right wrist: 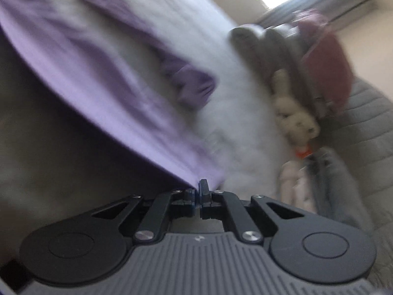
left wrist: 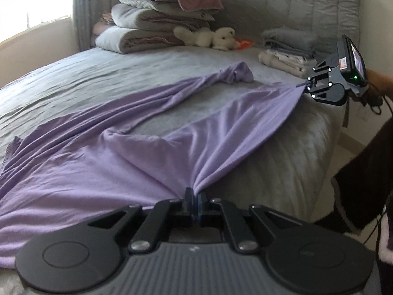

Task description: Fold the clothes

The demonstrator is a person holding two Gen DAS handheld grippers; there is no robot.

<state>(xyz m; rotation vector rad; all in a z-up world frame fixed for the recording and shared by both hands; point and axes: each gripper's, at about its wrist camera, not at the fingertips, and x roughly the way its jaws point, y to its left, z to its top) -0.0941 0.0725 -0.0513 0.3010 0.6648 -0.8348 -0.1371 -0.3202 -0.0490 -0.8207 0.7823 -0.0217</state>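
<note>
Lying spread across the grey bed (left wrist: 73,73), with one edge drawn off toward the near side: the lilac garment (left wrist: 110,162), its far sleeve or corner bunched in a twist near the middle of the mattress.

Pinching a gathered fold of that near edge, jaws closed tight on the cloth: the left gripper (left wrist: 195,198).

Clamping another point of the same edge further along, jaws likewise closed on fabric: the right gripper (left wrist: 304,87), seen also in its own blurred view (right wrist: 199,191).

Stretching taut between the two pinch points, probably to straighten one side before folding it over.

Sitting clear of the working area by the headboard: stacked pillows and quilts (left wrist: 159,19), a white plush toy (left wrist: 211,36), folded towels (left wrist: 287,49).

Judging the fold itself as not yet begun.
</note>
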